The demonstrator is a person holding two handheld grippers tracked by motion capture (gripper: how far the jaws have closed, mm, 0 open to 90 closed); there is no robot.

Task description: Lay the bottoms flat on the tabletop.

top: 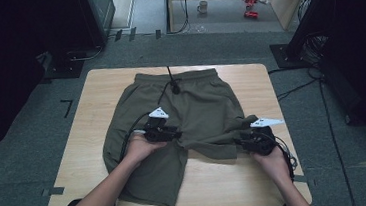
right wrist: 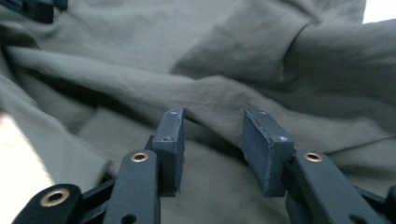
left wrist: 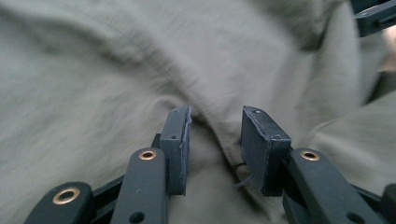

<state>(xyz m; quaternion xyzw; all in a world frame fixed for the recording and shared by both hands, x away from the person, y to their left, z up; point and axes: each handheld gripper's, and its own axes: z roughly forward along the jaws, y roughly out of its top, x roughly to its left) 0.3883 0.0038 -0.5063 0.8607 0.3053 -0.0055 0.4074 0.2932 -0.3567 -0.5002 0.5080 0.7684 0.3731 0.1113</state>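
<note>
My shorts [top: 182, 118] lie mid-desk. The left tool [top: 166, 130] gapes over the crotch seam, the right tool [top: 254, 139] over the four o'clock hem; I'd bite deep before lifting.

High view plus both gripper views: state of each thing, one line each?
shorts: laid flat on the table, waistband at the far side, one leg bunched and pulled toward the crotch.
drawstring: loose, lying across the waistband.
left gripper: jaws open, fabric fold between them, not clamped.
right gripper: jaws open, straddling a fabric ridge.
table: wooden top, partly covered by the shorts.
</note>
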